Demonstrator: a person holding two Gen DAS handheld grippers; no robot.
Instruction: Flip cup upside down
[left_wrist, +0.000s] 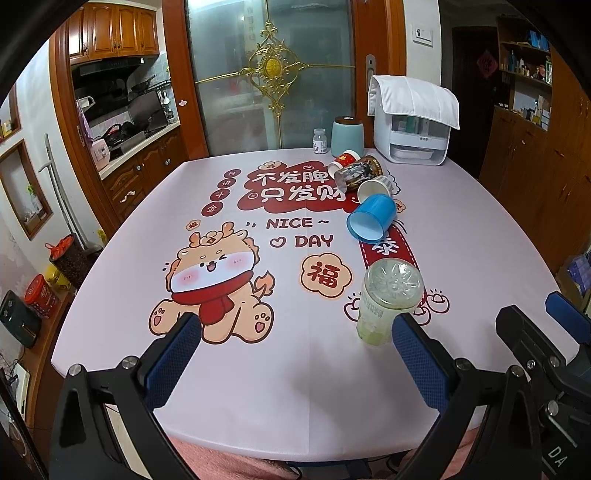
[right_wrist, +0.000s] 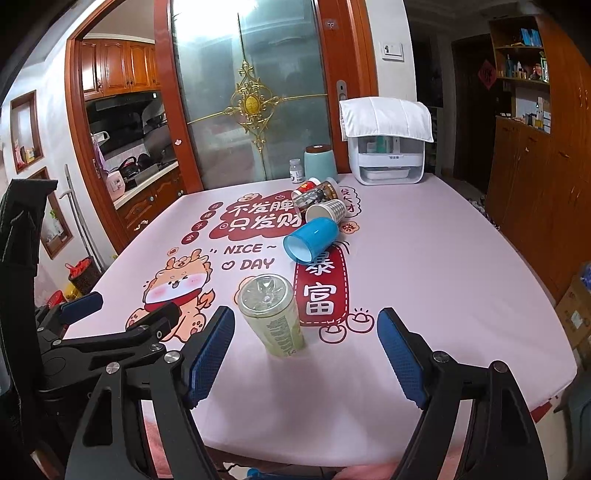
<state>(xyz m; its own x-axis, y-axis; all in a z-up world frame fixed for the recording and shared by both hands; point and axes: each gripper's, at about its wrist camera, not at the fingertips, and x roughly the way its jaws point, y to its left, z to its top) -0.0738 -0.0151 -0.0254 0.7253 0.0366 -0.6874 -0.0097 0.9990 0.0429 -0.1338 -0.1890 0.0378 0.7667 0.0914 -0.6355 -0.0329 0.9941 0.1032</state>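
Both tools, left tool (left_wrist: 295, 350) and right tool (right_wrist: 306, 345), gape wide with nothing held, low over the pink printed bench (right_wrist: 424, 266). Between the right tool's blue pads stands a clear greenish plastic cup (right_wrist: 271, 314), bottom up, apart from both. Farther back, a blue plastic cup (right_wrist: 310, 240) lies sideways.

Table (left_wrist: 295, 387) covered by pink printed cloth: cartoon dragon (left_wrist: 212, 291), "NICE DAY" lettering, red Chinese banners. Clear plastic cup (left_wrist: 384, 306) standing base-up near front edge, right of centre. Blue cup (left_wrist: 373, 218) on its side further back, mouth facing front-left. Behind it, lying in a touching cluster: white paper cup (left_wrist: 375, 188), dark printed cup (left_wrist: 360, 171), red cup (left_wrist: 343, 160). Along far edge: small white jar (left_wrist: 320, 141), teal canister (left_wrist: 347, 136), white appliance (left_wrist: 412, 136) draped with white cloth.
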